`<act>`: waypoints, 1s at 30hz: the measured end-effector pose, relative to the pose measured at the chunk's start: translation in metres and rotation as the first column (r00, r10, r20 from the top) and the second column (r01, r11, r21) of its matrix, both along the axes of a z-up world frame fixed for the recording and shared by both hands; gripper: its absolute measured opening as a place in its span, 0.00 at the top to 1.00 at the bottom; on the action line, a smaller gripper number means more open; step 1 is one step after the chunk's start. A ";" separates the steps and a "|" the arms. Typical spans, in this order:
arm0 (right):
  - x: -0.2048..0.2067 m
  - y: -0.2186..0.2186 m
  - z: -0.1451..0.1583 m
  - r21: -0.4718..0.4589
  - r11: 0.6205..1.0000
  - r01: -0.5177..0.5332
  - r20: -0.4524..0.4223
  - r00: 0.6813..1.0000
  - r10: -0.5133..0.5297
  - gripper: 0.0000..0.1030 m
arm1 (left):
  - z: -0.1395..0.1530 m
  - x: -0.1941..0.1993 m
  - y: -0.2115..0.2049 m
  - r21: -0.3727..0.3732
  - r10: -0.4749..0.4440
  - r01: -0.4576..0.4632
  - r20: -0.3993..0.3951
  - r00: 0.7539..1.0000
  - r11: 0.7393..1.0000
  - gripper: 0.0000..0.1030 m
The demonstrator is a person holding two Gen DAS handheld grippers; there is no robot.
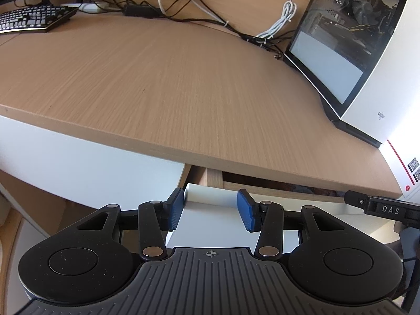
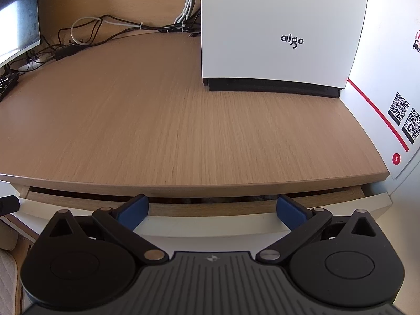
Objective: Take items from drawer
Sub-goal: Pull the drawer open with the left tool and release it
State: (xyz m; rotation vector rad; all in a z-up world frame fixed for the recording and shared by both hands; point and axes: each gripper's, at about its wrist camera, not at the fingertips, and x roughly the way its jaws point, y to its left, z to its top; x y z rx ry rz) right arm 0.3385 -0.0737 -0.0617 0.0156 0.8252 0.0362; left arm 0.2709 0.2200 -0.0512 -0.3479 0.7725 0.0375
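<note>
Both views are bright and evenly lit by soft daylight. The white computer case point(image 2: 275, 26) at the tabletop's point(image 2: 183, 120) far right corner is nearly overexposed on its right side in the left wrist view. Fisheye distortion bows the tabletop's front edge and bends the case walls. The wood grain looks slightly smeared. The drawer point(image 2: 210, 200) gap below lies in deep shadow.

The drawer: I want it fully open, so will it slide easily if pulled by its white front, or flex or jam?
The drawer is already ajar under the desk, so it probably slides. Its wide front looks rigid; pulling off-centre might skew it. The right gripper sits roughly central.
</note>
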 end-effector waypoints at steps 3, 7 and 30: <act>-0.002 -0.001 0.000 -0.001 1.000 -0.008 -0.006 1.000 0.008 0.00 | 0.000 -0.006 0.000 -0.004 0.000 0.000 -0.001 1.000 1.000 0.53; -0.005 -0.001 0.001 -0.001 1.000 -0.023 -0.018 1.000 0.023 0.00 | -0.001 -0.013 0.000 -0.017 0.003 -0.004 -0.005 1.000 1.000 0.53; -0.016 -0.014 -0.008 -0.005 1.000 -0.011 -0.042 0.999 0.011 0.01 | 0.045 -0.008 -0.037 0.101 -0.102 0.105 -0.040 0.994 0.989 0.59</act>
